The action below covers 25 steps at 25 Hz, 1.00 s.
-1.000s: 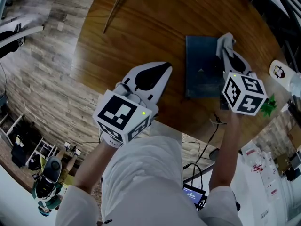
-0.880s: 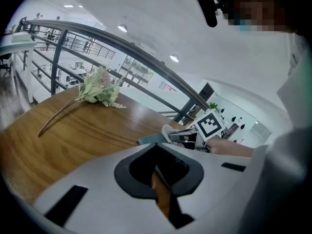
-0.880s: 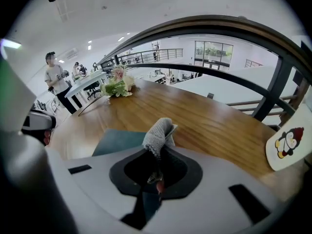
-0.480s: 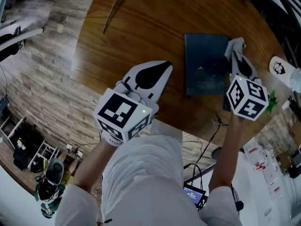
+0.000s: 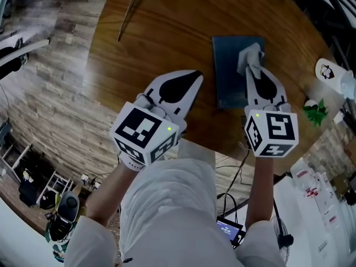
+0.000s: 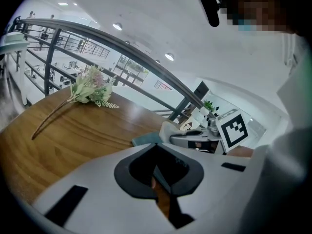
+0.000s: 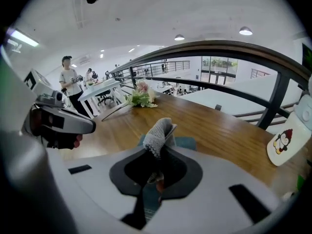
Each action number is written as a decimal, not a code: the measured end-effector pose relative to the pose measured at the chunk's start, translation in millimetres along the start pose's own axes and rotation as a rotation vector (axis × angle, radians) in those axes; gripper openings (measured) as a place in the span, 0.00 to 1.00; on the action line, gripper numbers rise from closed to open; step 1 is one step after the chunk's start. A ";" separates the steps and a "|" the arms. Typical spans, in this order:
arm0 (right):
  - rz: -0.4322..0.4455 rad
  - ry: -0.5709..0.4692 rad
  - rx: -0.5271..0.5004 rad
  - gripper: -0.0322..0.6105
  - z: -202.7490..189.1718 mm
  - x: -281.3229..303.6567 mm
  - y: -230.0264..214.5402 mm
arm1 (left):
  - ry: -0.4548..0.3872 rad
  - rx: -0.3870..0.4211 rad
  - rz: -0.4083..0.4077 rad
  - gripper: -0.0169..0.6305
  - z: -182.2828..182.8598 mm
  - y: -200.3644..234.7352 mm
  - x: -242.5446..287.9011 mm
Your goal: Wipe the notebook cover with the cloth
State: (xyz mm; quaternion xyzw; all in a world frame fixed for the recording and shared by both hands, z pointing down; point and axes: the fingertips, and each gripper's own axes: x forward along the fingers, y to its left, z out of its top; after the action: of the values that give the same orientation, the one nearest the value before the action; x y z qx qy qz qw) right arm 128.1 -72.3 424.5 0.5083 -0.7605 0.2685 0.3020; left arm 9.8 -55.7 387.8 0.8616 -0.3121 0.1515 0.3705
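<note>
My right gripper (image 5: pixel 251 71) clamps the cloth (image 5: pixel 248 53), pressed on the notebook (image 5: pixel 225 71) beneath its fingers; wiping looks midway; left gripper (image 5: pixel 189 87) closed, empty.

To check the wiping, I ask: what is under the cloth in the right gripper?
Under the cloth, held by the right gripper, is the dark notebook on the wooden table. The cloth hides that patch of cover.

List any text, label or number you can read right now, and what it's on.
None reads as words or numbers.
notebook: no lettering legible on the bare cover.
cloth: no tag showing.
white disc: penguin drawing only.
marker cubes: black-and-white squares, no characters.
papers on the floor: red print, too blurred to read.
</note>
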 end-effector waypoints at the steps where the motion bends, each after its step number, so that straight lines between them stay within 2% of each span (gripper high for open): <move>1: 0.016 0.003 -0.004 0.10 -0.5 1.6 6.9 | 0.002 -0.001 -0.001 0.05 -1.5 -0.3 -0.6; 7: 0.084 0.031 -0.046 0.10 -6.5 13.8 40.2 | 0.011 -0.005 0.002 0.05 -8.9 1.0 -6.6; 12: 0.065 0.040 -0.020 0.10 -10.7 13.5 28.3 | 0.006 -0.005 0.008 0.05 -7.9 5.7 -10.1; 19: -0.050 0.056 0.031 0.10 -21.5 -2.0 -21.4 | 0.000 -0.011 0.008 0.05 -8.0 4.9 -10.9; 25: -0.136 0.120 0.051 0.10 -41.5 -6.0 -58.8 | 0.006 -0.009 0.003 0.05 -10.5 2.0 -10.1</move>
State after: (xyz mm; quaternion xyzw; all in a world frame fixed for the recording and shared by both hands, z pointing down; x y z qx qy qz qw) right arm 192.7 -58.9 454.0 0.5494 -0.6977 0.2964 0.3513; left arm 0.5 -44.8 391.0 0.8590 -0.3131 0.1533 0.3750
